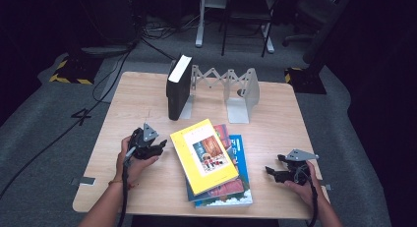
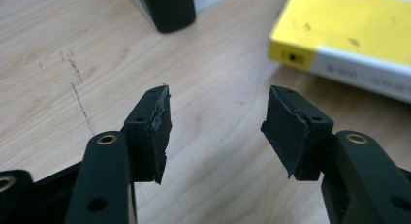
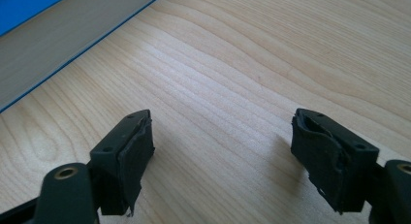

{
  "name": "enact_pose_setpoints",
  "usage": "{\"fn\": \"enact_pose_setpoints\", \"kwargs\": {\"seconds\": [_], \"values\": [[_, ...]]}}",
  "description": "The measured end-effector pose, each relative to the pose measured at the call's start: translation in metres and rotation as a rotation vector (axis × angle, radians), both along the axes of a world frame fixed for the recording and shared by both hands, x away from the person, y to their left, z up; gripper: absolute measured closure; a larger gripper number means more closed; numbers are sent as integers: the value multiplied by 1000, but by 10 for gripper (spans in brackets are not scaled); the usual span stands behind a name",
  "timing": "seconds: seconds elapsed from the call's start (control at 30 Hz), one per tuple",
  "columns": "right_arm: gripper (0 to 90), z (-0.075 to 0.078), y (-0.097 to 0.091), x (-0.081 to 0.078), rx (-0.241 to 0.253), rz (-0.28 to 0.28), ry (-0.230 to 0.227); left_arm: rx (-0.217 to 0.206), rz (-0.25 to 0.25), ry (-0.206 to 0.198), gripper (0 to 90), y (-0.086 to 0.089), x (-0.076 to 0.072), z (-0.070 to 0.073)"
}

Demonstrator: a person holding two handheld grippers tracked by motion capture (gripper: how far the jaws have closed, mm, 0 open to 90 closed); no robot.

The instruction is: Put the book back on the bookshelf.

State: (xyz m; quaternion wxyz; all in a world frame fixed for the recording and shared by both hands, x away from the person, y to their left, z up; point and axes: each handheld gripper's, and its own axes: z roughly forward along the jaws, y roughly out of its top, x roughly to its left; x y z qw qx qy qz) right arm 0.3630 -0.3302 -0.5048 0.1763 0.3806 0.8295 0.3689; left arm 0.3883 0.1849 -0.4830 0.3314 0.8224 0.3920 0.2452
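**Shelving books: one stands in the rack, three wait in the stack**

Working outward from the near edge of the counter (image 1: 147, 97), the stack of books (image 1: 216, 160) serves as the landmark. It lies flat, a blue book (image 1: 241, 197) at the bottom, a red-covered one between, and a yellow book (image 1: 204, 156) on top, turned slightly askew so its spine corner juts out to the left; that overhang gives jaws a free edge to bite without disturbing the books below.

Left of the stack, the left hand-held gripper (image 1: 158, 148) points at that yellow spine. Its jaws are released and stand apart with only bare wood between them, and in the left gripper view the yellow book (image 2: 349, 32) sits just ahead and to one side, near but untouched. This looks like the lead-in to a grasp.

Right of the stack, the right hand-held gripper (image 1: 274, 174) hovers low with its jaws released too, nothing between them, aimed at the stack's right edge. It seems parked there to steady the lower books.

Beyond the stack, a black book (image 1: 178, 87) stands upright against the left plate of an extendable bookend rack (image 1: 236, 92), leaving the gap beside it free for the next volume.
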Motion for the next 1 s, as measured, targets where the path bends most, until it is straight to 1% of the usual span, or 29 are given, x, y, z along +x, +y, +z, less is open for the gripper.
{"fn": "enact_pose_setpoints", "kwargs": {"seconds": [0.07, 0.1, 0.13, 0.2, 0.23, 0.3, 0.37, 0.43, 0.47, 0.6, 0.67, 0.77, 0.87, 0.93, 1.0], "values": [[232, 0, 0, 0, 0, 0, 0, 1, -19, 5, 387, 0, -4, -1], [232, 0, 0, 0, 0, -1, 0, 5, -26, 7, 386, 0, -6, -2], [231, 0, 0, 0, 0, -2, 0, 17, -30, 6, 378, 0, -8, -3], [231, 0, 0, 0, 0, -3, 0, 5, -47, 20, 362, -1, -13, -5], [231, 0, 0, 0, 0, -3, 0, 12, -56, 21, 358, -1, -15, -5], [226, 0, 0, 0, -1, -6, 0, 12, -78, 29, 340, -1, -19, -6], [222, 0, 0, 0, -1, -9, 0, 3, -88, 39, 331, -1, -24, -6], [211, 0, 1, 0, -5, -12, 2, -10, -116, 52, 310, -3, -30, -7], [207, 1, 1, -1, -10, -15, 4, -2, -116, 53, 308, -4, -34, -7], [209, 3, 3, -1, -30, -21, 19, 5, -169, 78, 277, -9, -46, -11], [213, 4, 4, -1, -30, -21, 27, 4, -199, 94, 261, -10, -53, -14], [218, 6, 6, -2, -31, -19, 25, 8, -221, 105, 251, -12, -59, -16], [224, 12, 10, -4, -26, 0, 19, -8, -244, 114, 240, -12, -64, -18], [233, 18, 14, -6, -11, 16, 9, -13, -259, 112, 237, -13, -65, -18], [258, 25, 18, -9, 2, 29, -10, -42, -258, 124, 219, -12, -64, -21]]}}
